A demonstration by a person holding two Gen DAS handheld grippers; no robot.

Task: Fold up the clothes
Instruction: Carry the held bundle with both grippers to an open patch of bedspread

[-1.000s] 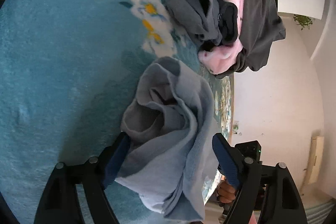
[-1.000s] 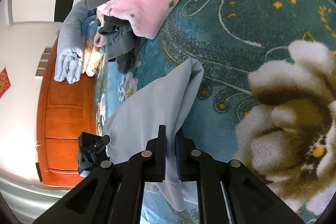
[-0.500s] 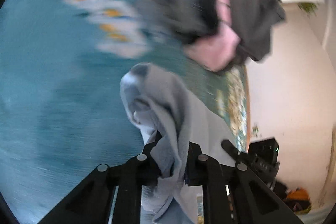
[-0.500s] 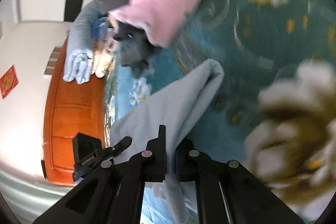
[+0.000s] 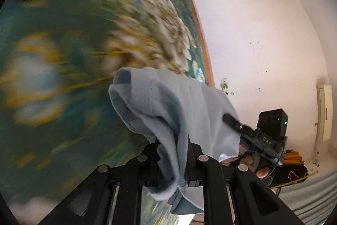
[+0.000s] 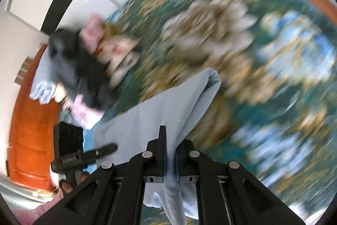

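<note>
The left gripper (image 5: 173, 158) and the right gripper (image 6: 170, 158) each pinch the pale blue garment (image 5: 177, 107) tight, and it hangs stretched between them above the blurred floral blanket (image 6: 263, 60). Farther off lies a clothes heap (image 6: 78, 69).

The left gripper (image 5: 172, 158), open around the light blue garment (image 5: 179, 111) a second ago, now clamps it; both views swing, and the clothes pile (image 6: 84, 69) shifts left.
</note>
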